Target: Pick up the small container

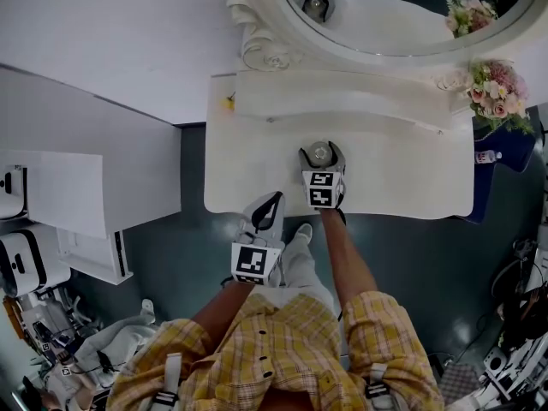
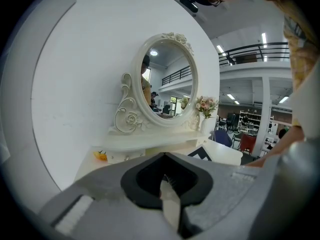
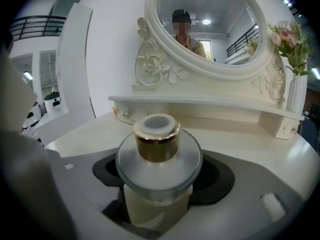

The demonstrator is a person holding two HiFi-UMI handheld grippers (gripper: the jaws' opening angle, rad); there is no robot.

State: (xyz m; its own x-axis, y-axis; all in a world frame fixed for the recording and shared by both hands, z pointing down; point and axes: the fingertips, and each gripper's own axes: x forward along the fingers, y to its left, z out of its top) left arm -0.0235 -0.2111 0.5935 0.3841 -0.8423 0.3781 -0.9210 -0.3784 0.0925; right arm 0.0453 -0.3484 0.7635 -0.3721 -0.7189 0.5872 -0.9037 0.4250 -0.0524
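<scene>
White vanity top (image 1: 411,174): my right gripper (image 1: 321,152) straddles the small container (image 3: 159,154), jaws apart, ready to grip. My left gripper (image 1: 267,205) is clenched empty, unneeded.

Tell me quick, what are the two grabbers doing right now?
Left gripper: closed, holding nothing.
Right gripper: open around the small container, apparently not clamped on it yet.

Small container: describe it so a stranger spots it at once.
Find the white dressing table under the oval mirror. Near its front edge, between the right tongs, stands the small container. Only it has a gold collar under a white cap.
</scene>
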